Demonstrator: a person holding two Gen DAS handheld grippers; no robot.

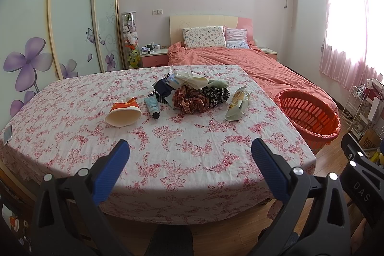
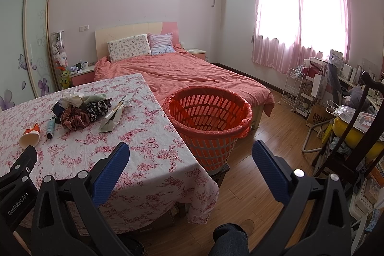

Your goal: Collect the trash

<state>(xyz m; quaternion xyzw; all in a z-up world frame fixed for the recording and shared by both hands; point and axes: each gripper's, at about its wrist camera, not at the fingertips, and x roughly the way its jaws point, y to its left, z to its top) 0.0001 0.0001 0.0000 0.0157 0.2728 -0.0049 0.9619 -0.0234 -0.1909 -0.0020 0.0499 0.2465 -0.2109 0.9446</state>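
Lying mid-frame on the flowered tablecloth (image 1: pixel 168 148) are a tipped paper cup (image 1: pixel 123 113), a tube (image 1: pixel 152 107), a wrapper (image 1: pixel 236 103) and a heap of cloth scraps (image 1: pixel 192 92). At right stands the orange basket (image 2: pixel 208 121). Left gripper (image 1: pixel 189 150) and right gripper (image 2: pixel 190 152) both hang spread, holding nothing.

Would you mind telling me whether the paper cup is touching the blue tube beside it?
Apart. In the left wrist view, patterned tablecloth shows between the tipped paper cup and the blue tube.

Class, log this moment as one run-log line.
left gripper open | right gripper open | paper cup on table | basket empty
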